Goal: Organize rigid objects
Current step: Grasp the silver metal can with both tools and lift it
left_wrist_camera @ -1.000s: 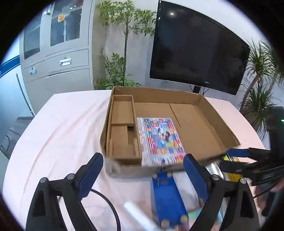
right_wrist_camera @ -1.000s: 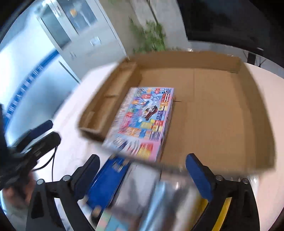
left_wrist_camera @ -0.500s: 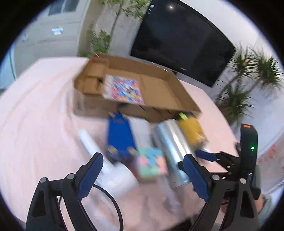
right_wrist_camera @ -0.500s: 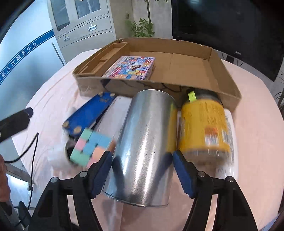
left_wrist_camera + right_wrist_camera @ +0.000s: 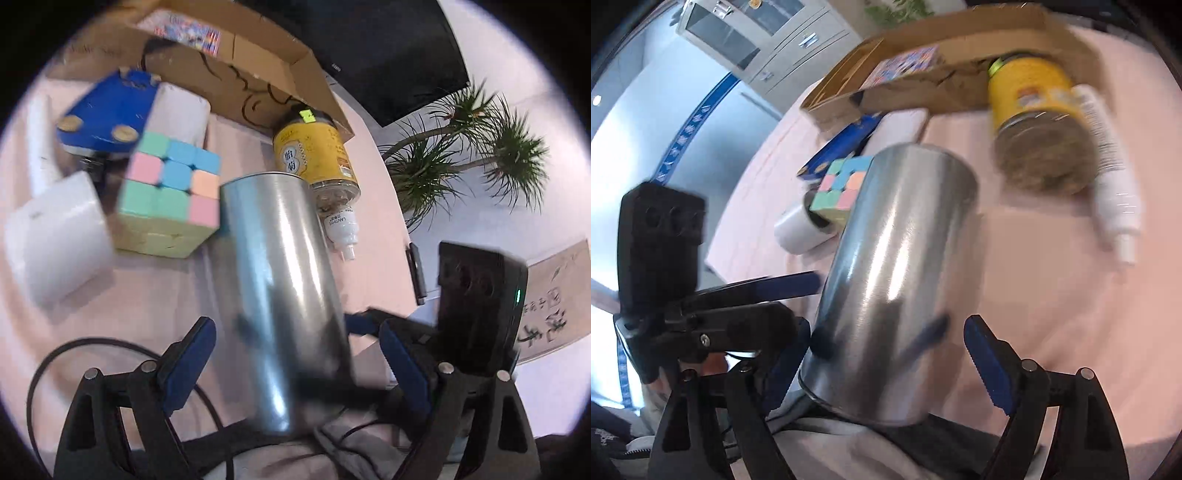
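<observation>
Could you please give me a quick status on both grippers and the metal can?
Left gripper open, right gripper open, both straddling the metal can. Can lies on its side, ungrasped. Puzzle cube and yellow jar lie between it and the cardboard box.

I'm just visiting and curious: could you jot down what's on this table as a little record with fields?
Surface: pink tablecloth
Nearest item: metal can lying on its side
Left tongs: open, fingers either side of the can
Right tongs: open, also around the can
Beside can: pastel puzzle cube, yellow jar, white bottle
Behind: cardboard box holding a colourful flat box
</observation>
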Available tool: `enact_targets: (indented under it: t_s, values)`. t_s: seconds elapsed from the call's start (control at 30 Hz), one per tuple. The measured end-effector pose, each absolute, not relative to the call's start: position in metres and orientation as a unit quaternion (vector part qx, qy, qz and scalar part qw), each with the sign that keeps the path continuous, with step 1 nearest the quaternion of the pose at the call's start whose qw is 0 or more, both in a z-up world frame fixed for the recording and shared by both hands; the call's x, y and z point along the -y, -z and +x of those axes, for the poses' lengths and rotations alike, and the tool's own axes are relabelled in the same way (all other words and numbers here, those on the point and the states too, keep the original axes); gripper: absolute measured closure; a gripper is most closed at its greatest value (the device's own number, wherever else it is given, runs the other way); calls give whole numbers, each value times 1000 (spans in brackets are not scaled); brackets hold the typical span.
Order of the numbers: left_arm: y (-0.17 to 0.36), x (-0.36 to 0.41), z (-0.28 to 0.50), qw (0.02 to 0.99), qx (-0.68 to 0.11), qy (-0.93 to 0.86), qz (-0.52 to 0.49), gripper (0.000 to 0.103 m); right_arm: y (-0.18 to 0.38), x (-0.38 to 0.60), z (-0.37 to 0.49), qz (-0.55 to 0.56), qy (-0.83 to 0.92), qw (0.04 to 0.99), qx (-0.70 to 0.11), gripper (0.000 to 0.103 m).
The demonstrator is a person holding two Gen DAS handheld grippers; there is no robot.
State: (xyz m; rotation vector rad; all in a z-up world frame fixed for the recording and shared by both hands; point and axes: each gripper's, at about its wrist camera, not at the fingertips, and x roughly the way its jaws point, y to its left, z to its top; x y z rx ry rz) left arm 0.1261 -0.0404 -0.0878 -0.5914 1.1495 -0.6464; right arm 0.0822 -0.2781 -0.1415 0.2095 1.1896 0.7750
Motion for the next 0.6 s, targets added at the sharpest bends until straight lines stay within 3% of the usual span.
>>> enact_targets:
  t_s: [0.07,0.13,0.23,0.43,0.6]
  values:
    - [91,47,132,752,-539,282,-253,16,149,266,81,90,-351,752,-550,12]
    - [95,52,135,754,-550,268,-238,24,150,260,83,84,-344,759,-546,11]
    - [87,57,130,758,-540,274,-245,25,136,259,72,54,-318,782,-534,13]
    - [-19,69,140,835,-445,276,-168,25,54,279,87,57,-340,823,-452,13]
    - [-87,69,224,872,-401,260,-110,25,-10,275,158,64,-359,849,-383,13]
